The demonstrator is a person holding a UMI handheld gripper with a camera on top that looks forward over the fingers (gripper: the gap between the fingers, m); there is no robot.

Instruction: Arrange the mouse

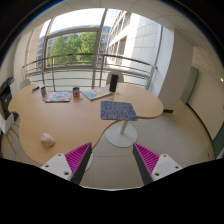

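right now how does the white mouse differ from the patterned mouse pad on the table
The mouse is small, white and rounded; the mouse pad is larger, flat and purple-patterned. The mouse sits near the table edge just ahead of one finger; the mouse pad lies farther off, beyond the open gripper. Both rest on the table, apart.

Two dark-edged fingers (74, 160) with white outer faces, each lined on its inner face with a magenta pad (146, 156) marked by fine diagonal ribbing, tapering to narrow tips, the gripper (111, 150) bearing no visible cables or screws.
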